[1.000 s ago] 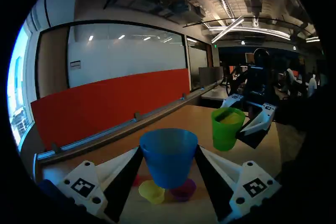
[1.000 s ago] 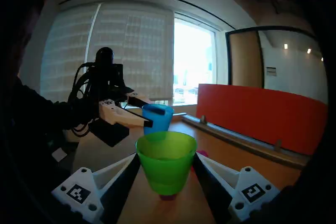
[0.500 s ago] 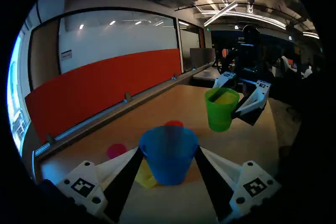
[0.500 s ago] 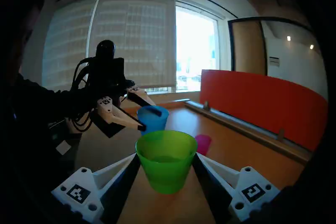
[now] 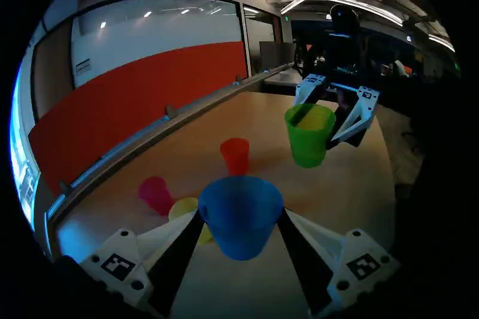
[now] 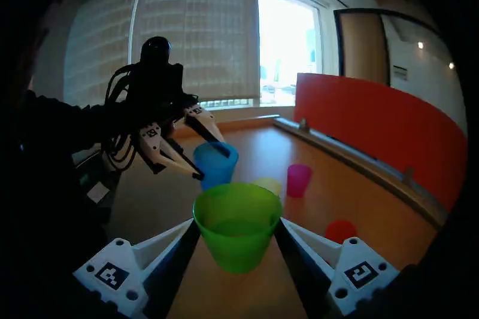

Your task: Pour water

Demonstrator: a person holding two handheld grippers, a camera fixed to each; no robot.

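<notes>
1. Left gripper view: the left gripper (image 5: 240, 218) has its jaws clenched on the blue cup (image 5: 240, 232), upright above the table (image 5: 347, 199). Far right, the right gripper (image 5: 317, 127) carries the green cup (image 5: 309, 136) — well apart.
2. Right gripper view: its jaws clamp the green cup (image 6: 238, 238), which seems to hold liquid; the blue cup (image 6: 215, 164) hangs beyond, left.
3. To pour well, I would bring the green rim just over the blue mouth, then tip slowly — steadying both cups.

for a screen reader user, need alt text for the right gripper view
The right gripper holds a green cup above a table. Beyond, the left gripper holds a blue cup; a pink cup, yellow cup and red cup stand on the table.
</notes>
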